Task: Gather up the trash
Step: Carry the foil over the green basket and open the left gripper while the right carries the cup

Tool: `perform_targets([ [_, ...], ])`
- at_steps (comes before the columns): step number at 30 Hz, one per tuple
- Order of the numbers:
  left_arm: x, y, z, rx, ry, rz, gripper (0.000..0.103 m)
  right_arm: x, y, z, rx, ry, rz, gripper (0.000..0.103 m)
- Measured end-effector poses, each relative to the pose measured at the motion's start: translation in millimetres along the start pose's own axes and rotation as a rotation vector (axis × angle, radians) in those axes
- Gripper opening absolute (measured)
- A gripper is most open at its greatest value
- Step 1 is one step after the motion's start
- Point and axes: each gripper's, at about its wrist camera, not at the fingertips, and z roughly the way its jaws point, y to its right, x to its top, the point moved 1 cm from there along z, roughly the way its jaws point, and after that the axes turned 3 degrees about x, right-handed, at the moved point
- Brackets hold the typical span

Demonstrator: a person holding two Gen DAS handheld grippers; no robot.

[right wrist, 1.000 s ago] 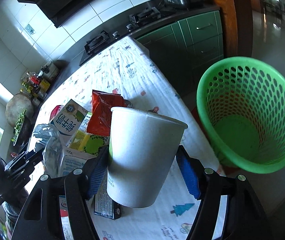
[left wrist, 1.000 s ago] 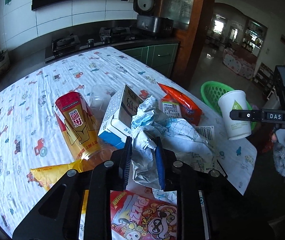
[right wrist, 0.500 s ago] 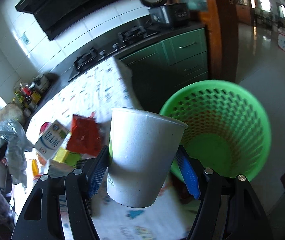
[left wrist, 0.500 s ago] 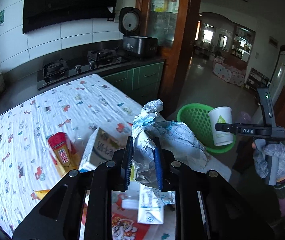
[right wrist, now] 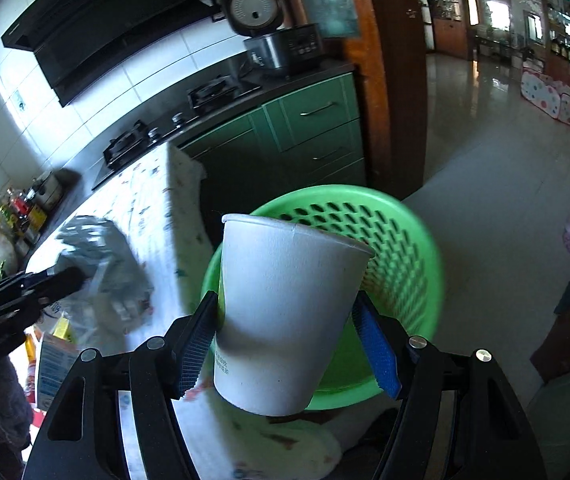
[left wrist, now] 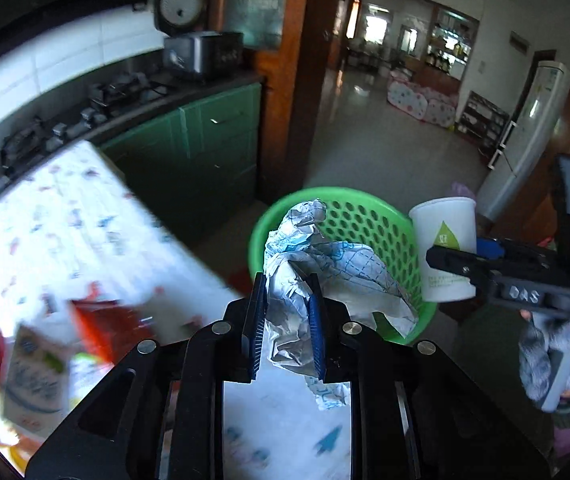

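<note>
My left gripper (left wrist: 285,300) is shut on a crumpled white and blue wrapper (left wrist: 317,264), held in the air just short of the green perforated basket (left wrist: 369,220) on the floor. My right gripper (right wrist: 289,328) is shut on a white paper cup (right wrist: 285,312), upright and slightly tilted, in front of the same green basket (right wrist: 397,248). In the left wrist view the cup (left wrist: 445,248) and right gripper (left wrist: 485,268) hang at the basket's right rim. In the right wrist view the left gripper (right wrist: 45,284) and its blurred wrapper (right wrist: 105,264) show at the left.
The table with a printed white cloth (left wrist: 65,220) lies to the left, with cartons and a red packet (left wrist: 101,328) blurred on it. Green cabinets (right wrist: 309,128), a stove (right wrist: 165,128) and a rice cooker (right wrist: 269,32) stand behind. Open tiled floor (right wrist: 485,160) stretches to the right.
Both grippers have swung right, off the table toward the green basket, carrying the wrapper and the cup. The basket now sits centred in both views.
</note>
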Motion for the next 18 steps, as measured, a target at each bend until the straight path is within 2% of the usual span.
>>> perform_targets([
  [5,15.6,23.7,52.9,-0.011,-0.063,-0.003,0.020,3.1,28.9,4.1,-0.022,0.000,0.024,0.066],
  [8,18.7,31.0,75.0,-0.013,-0.095,-0.019,0.024,3.7,41.2,5.5,-0.028,0.000,0.042,0.066],
  [9,18.8,34.4,80.0,-0.011,-0.102,-0.019,0.029,3.6,45.6,6.5,-0.030,-0.001,0.049,0.066],
  [11,19.0,37.2,87.4,-0.017,-0.109,-0.020,0.045,4.2,51.0,9.3,-0.032,-0.002,0.056,0.066],
  [12,18.8,38.0,88.1,-0.017,-0.111,-0.024,0.067,4.8,51.8,10.4,-0.034,-0.003,0.059,0.066],
  [13,17.0,39.6,87.4,-0.010,-0.099,-0.025,0.072,5.0,53.8,11.9,-0.034,-0.004,0.062,0.066],
  [18,13.3,39.4,71.6,0.023,-0.074,-0.020,0.072,6.0,52.9,23.0,-0.026,-0.018,0.061,0.066],
])
